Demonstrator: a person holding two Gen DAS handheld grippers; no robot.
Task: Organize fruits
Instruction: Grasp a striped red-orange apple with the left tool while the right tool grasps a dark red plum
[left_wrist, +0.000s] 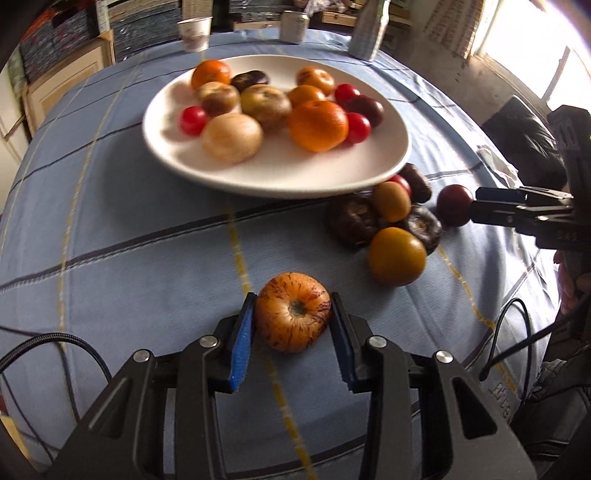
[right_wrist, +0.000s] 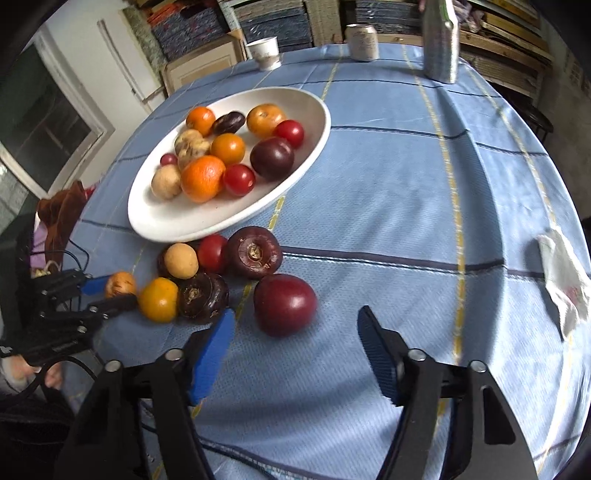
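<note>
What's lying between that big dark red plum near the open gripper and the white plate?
In the right wrist view, a dark purple fruit with its stem end up sits between the plum and the plate, with a cherry tomato beside it.

left claw (left_wrist: 293, 317): black frame | blue pads | silver screws | black cable

The white plate (right_wrist: 299, 173) held twelve fruits; six more lay in the loose cluster (right_wrist: 207, 273) beside it, plus two apart.
</note>
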